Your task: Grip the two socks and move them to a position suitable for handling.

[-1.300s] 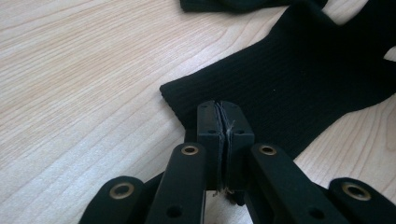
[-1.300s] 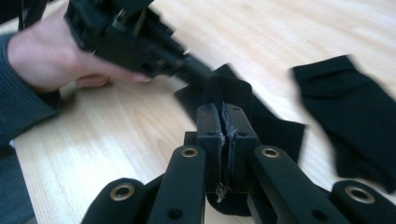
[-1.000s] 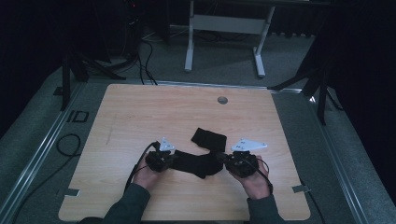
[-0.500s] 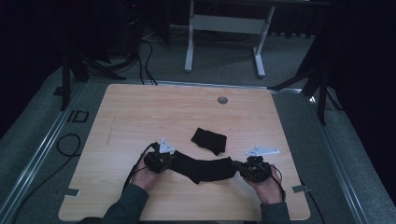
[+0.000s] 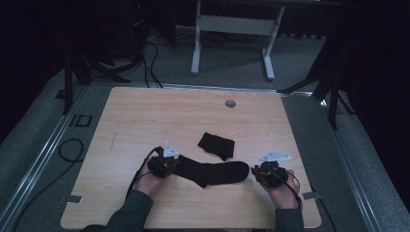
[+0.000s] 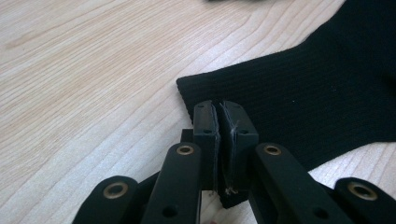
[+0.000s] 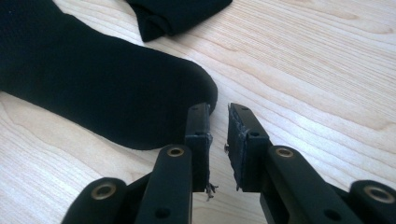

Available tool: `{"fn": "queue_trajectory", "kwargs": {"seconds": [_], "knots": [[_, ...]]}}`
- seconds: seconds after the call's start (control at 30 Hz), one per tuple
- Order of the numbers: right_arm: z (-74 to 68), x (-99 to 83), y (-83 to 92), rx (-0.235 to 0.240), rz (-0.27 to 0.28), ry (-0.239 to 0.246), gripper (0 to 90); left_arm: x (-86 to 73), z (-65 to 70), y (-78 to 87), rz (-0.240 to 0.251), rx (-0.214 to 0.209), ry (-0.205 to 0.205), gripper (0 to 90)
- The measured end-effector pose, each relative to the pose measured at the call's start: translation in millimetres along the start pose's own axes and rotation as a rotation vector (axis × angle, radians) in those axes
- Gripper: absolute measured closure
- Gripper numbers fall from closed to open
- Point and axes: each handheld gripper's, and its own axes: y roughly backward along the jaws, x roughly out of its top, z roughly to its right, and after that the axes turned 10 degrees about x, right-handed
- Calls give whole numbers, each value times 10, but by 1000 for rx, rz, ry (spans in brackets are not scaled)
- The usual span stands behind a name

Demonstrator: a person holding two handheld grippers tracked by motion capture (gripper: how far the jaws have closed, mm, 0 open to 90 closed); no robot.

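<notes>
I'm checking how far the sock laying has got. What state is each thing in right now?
Long sock: stretched out flat on the table, cuff end pinched.
Folded sock: lying loose beyond it, untouched.
Left claw: shut on the long sock's cuff.
Right claw: jaws have just been opening, nothing between them, toe end right beside it.

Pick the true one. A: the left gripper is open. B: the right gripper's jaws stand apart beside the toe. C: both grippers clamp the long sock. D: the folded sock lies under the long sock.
B: the right gripper has a gap between its jaws, with the long sock lying just beside them, not between.
</notes>
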Motion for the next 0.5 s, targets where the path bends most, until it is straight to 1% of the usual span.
{"fn": "queue_trajectory", "kwargs": {"seconds": [0.13, 0.2, 0.33, 0.5], "knots": [[-8, 19, 3, 5, 11, 8, 755, -17, -55, 14, -10, 13, 11, 847], [2, 22, 15, 8, 17, 12, 752, -24, -83, 19, -14, 11, 22, 843], [64, 24, 82, 62, 63, -26, 753, -31, -114, 32, -22, 15, 23, 826], [102, 8, 99, 58, 69, -38, 752, -27, -111, 66, -17, 18, 34, 788]]}}
